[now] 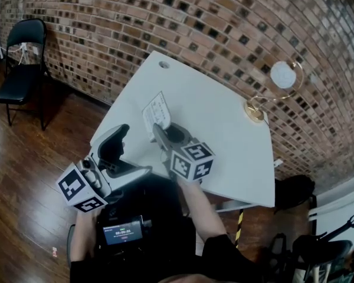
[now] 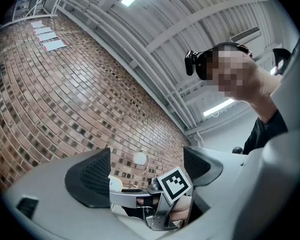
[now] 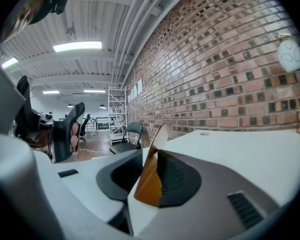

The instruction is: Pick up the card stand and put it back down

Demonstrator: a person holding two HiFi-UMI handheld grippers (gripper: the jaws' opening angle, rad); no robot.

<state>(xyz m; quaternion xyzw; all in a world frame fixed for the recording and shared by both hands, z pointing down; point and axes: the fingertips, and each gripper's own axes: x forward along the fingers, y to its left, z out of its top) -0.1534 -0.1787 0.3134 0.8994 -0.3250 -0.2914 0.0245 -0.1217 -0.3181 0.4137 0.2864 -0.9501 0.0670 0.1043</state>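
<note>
Checking the right gripper (image 1: 159, 131): what state is it in, and where is the card stand (image 1: 156, 112)? — Tech A

Its jaws are drawn most of the way together and pinch the card stand by its upright face. The right gripper view shows that face edge-on between the pads, touching both. The card stand is in the left part of the tabletop (image 1: 224, 128), nearer the left edge than the right. Whether its base touches the surface cannot be told. — Tech B

Report the left gripper (image 1: 127, 152). — Tech A

Its jaws stand wide apart with nothing between them. It is held at the near left corner of the tabletop, just beside the right gripper and clear of the card stand. — Tech B

State the open room around the card stand. — Tech A

Bare tabletop extends to the right and toward the brick wall (image 1: 224, 22). A round hole (image 1: 164, 64) lies at the far corner, well apart from the card stand. A lamp (image 1: 281, 75) with a gold base and a white globe stands at the far right edge by the wall, also well apart. To the left, the tabletop edge is near. Beyond it lies wooden floor (image 1: 23, 158), with a black folding chair (image 1: 20, 58) against the wall. — Tech B
</note>
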